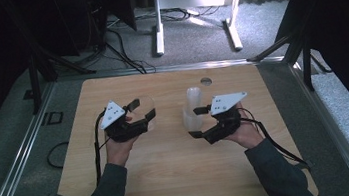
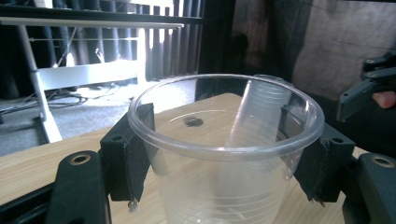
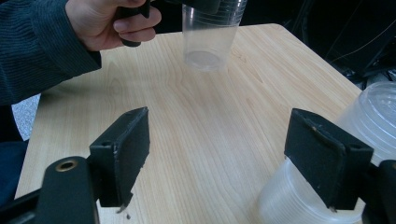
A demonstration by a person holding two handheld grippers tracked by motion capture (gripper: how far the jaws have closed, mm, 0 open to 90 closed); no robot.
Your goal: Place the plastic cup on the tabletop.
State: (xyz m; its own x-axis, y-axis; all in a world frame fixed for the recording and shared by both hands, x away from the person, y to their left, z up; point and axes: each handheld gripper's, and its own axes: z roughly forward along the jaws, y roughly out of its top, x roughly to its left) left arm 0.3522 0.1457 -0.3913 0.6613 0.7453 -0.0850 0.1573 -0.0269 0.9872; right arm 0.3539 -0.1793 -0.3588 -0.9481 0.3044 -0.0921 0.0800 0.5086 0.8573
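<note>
**Left claw pinches one clear cup, right claw spread beside the stack**

Person at a wooden table (image 1: 172, 179), one gripper per hand. Left gripper (image 1: 139, 116) holds a single clear plastic cup (image 2: 224, 154) upright, pads pressed on both sides just under the rim. In the right gripper view the cup's base (image 3: 204, 58) hangs above the tabletop, not touching.

Right gripper (image 1: 196, 121) has its jaws spread wide with bare wood between them. The stack of clear cups (image 1: 192, 108) sits right at its tip, lying tilted on the table. In the right gripper view the stack (image 3: 369, 121) lies behind and beside one jaw; whether the pad touches it I cannot tell, but nothing is pinched.

The two grippers are well apart, left and right of table centre. A small dark hole (image 1: 205, 81) is in the tabletop near the far edge.
</note>
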